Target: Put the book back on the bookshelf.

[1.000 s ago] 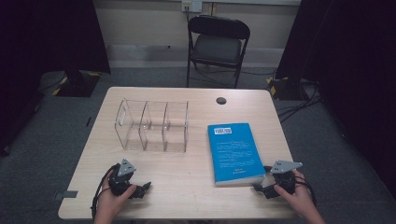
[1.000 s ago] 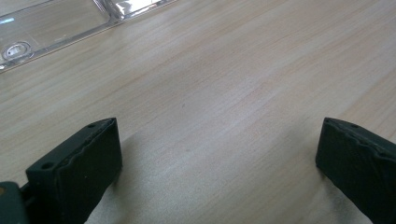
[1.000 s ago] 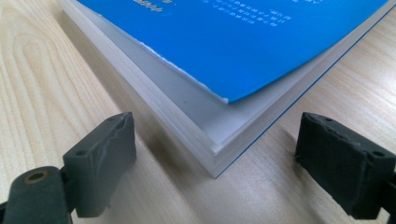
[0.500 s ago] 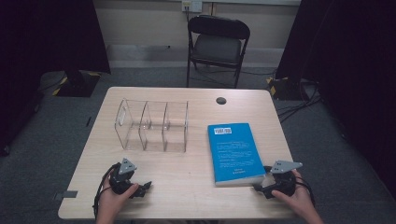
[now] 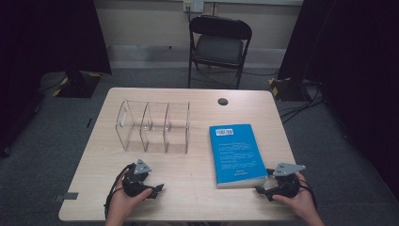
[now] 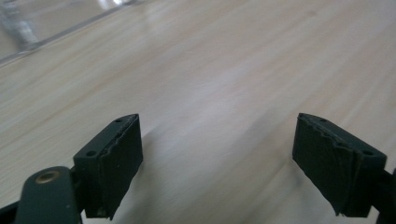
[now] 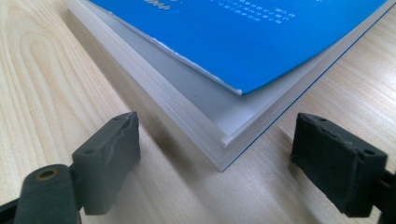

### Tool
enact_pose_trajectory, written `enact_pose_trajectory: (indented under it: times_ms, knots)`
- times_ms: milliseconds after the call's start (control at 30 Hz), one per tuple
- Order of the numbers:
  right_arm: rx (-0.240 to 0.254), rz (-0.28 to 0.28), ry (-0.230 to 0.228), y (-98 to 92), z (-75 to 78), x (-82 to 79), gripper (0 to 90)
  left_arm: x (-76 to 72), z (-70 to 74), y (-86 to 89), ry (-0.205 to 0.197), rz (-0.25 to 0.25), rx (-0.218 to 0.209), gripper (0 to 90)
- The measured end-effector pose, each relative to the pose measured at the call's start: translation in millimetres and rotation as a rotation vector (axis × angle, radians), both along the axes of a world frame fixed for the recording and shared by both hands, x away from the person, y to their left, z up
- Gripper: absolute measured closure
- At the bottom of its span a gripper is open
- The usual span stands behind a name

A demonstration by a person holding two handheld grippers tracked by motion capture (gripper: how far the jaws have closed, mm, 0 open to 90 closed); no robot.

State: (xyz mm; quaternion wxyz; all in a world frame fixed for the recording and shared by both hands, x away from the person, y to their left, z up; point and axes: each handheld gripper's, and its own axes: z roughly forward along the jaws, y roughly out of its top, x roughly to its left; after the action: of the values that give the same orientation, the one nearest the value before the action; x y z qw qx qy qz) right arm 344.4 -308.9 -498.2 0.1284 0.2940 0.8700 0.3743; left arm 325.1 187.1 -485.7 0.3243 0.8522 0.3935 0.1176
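From the high view you get the whole layout: the pale wood-grain bench (image 5: pixel 188 188), a clear plastic three-slot organiser (image 5: pixel 153 126) toward the far left, and the flat bright-blue paperback book (image 5: pixel 236 154) lying right of centre, its near end close to the bench's near edge. There's also a black folding chair (image 5: pixel 219 44) past the far edge.

What you can't see from up there is how close the right tongs (image 7: pixel 217 154) actually are to the book. The right gripper view has the book's near corner poking in between the two black jaws, with bare wood on each side, so nothing's pinched. Both sets of jaws have just been closing a bit. The left tongs (image 6: pixel 218 161) sit near the near-left corner with plain bench between the jaws, released, and a sliver of the organiser up in the corner of that view.

The book itself: glossy blue cover with small white print and a white barcode label at its far end. Up close you see the stacked white page edges, and the top cover lifts slightly at that near corner.
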Motion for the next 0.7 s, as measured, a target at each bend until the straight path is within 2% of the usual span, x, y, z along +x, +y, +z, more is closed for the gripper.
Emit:
enact_pose_trajectory:
  times_ms: [33, 67, 100, 133, 200, 467, 500, 567, 600, 667, 700]
  knots:
    - [0.0, 0.0, 0.0, 0.0, 0.0, 0.0, 15.3, 0.0, 0.0, 0.0, 0.0, 0.0, 0.0, 16.5]
    - [-0.005, 0.0, 0.003, 0.5, 0.6, 0.5, 15.7, -1.0, 0.2, -9.0, 0.009, -0.042, 0.024, 16.7]
    - [-0.005, 0.0, 0.004, 0.9, 0.6, 0.6, 15.7, -1.5, 1.0, -12.2, -0.005, -0.064, 0.038, 16.6]
    - [-0.003, -0.002, 0.003, 1.5, 0.4, 0.7, 15.8, -2.3, 1.6, -15.2, -0.008, -0.07, 0.019, 16.4]
    - [0.001, -0.001, -0.001, 2.0, -0.1, 0.7, 15.9, -2.9, 3.8, -19.7, 0.016, -0.078, -0.011, 16.5]
    - [0.013, -0.007, -0.009, 1.7, -1.3, -0.3, 16.2, -4.3, 6.7, -41.9, 0.028, -0.14, 0.033, 16.5]
    - [0.013, -0.004, -0.011, 1.6, -1.4, -0.1, 16.3, -3.4, 6.7, -47.4, 0.029, -0.16, 0.03, 16.5]
    - [0.014, -0.003, -0.009, 1.8, -1.4, -0.1, 16.3, -3.4, 6.1, -50.7, 0.034, -0.167, 0.015, 16.7]
    - [0.012, -0.004, -0.009, 1.7, -1.2, -0.4, 17.2, -1.8, 6.1, -56.2, 0.044, -0.185, 0.021, 16.7]
    - [0.015, 0.001, -0.011, 1.7, -1.1, -1.1, 18.7, 1.8, 8.0, -61.7, 0.044, -0.208, 0.06, 16.6]
    - [0.015, 0.002, -0.013, 1.7, -1.2, -1.2, 18.7, 3.5, 8.8, -64.4, 0.047, -0.219, 0.062, 16.5]
